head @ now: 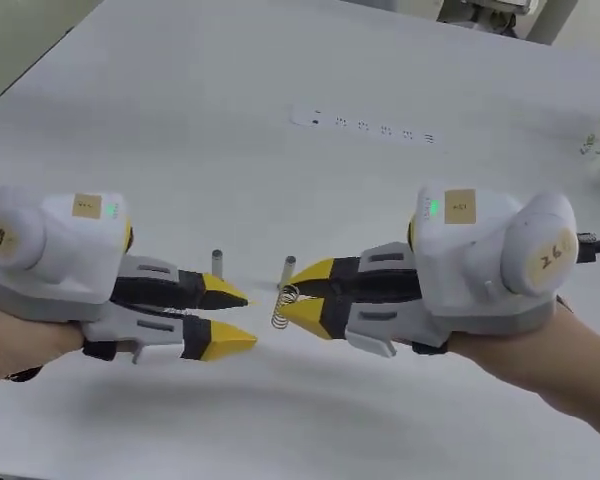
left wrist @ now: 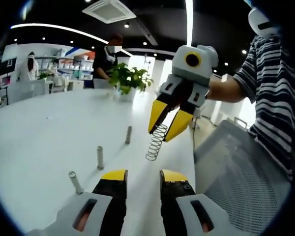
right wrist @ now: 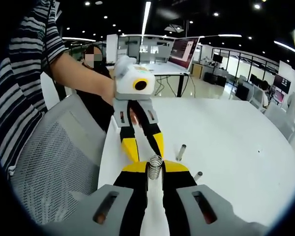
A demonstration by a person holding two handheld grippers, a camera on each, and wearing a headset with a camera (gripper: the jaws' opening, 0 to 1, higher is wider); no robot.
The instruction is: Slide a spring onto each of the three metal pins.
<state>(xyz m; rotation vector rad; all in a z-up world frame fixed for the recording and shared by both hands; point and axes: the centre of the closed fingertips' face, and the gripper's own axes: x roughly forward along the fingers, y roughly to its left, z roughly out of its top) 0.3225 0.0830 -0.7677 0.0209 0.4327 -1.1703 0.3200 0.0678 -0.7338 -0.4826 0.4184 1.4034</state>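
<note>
Three short metal pins stand upright on the white table: the far pin (left wrist: pixel 129 134), the middle pin (left wrist: pixel 100 157) and the near pin (left wrist: pixel 74 181). Two of them show in the head view, one pin (head: pixel 217 262) just beyond the left jaws and another pin (head: pixel 289 267) behind the right jaws. My right gripper (head: pixel 292 298) (right wrist: pixel 155 169) is shut on a steel coil spring (head: pixel 283 308) (right wrist: pixel 155 166), which hangs slanted below its tips above the table. My left gripper (head: pixel 242 318) (left wrist: pixel 143 176) faces it, open and holding nothing. All three pins are bare.
A white power strip (head: pixel 365 125) lies far back on the table (head: pixel 180 120). A grey mesh chair (left wrist: pixel 241 167) stands at the table's near edge. A potted plant (left wrist: pixel 128 78) and people are in the background.
</note>
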